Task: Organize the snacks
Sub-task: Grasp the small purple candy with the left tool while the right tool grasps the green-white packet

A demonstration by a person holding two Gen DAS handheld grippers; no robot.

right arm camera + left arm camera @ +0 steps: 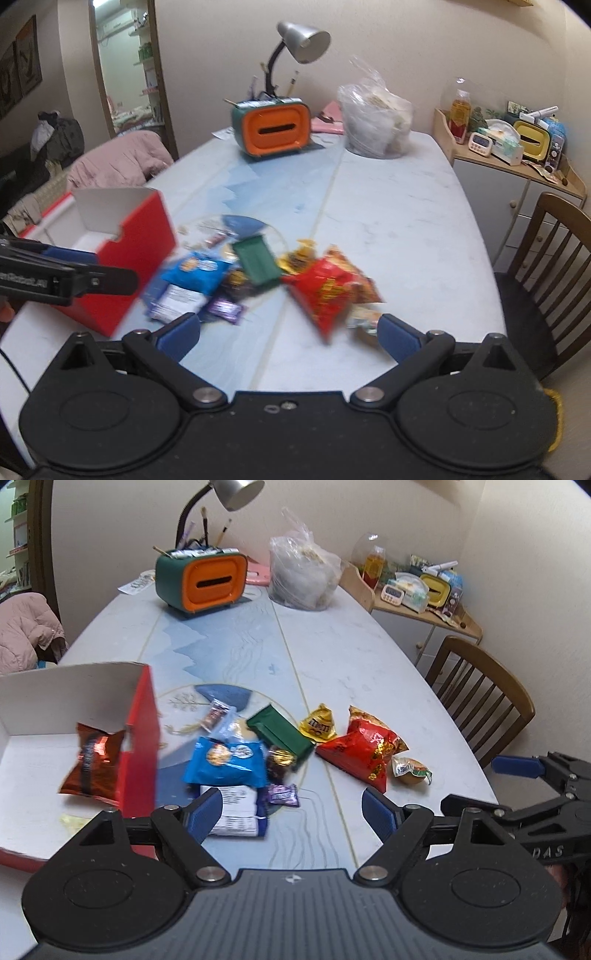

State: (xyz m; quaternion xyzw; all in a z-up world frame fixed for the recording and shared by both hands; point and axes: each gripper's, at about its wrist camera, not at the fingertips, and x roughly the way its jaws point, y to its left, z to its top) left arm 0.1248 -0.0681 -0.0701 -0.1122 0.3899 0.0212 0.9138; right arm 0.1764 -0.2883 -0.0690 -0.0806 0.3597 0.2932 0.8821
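Observation:
A red box (142, 738) with a white inside stands open at the left, with an orange foil snack bag (94, 760) leaning over its near wall. A heap of snacks lies on the table: a blue bag (225, 760), a green packet (279, 734), a yellow M&M's bag (317, 725), a red bag (360, 753), a purple candy (282, 794). My left gripper (295, 812) is open and empty above the heap's near edge. My right gripper (291, 334) is open and empty, just before the red bag (328, 291). The box also shows in the right wrist view (125, 258).
An orange and green tissue box (201, 579), a desk lamp (229, 494) and a clear plastic bag (304, 576) stand at the table's far end. A wooden chair (480, 690) is at the right. A cluttered side cabinet (417, 594) is beyond it. A pink jacket (26, 631) hangs at the left.

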